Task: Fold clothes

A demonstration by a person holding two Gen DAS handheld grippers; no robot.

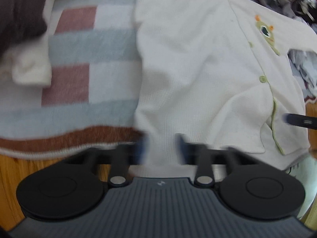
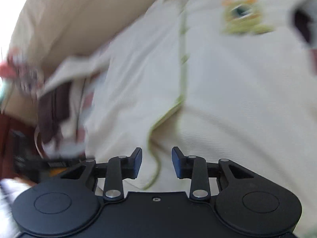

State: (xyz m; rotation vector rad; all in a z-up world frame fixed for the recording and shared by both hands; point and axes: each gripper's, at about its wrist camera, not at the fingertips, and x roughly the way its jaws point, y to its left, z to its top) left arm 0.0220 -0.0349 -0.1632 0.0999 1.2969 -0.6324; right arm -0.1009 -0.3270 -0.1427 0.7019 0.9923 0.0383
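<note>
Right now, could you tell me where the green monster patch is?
In the left wrist view the patch sits upper right on the cream garment, right of its button placket.

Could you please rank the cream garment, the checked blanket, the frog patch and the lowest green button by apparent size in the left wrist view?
1. Cream garment and checked blanket: too close to rank.
2. Frog patch.
3. Green button.

A checked blanket (image 1: 83, 63) in pink, blue and white, edged brown, lies on a wooden floor (image 1: 11, 178).
</note>
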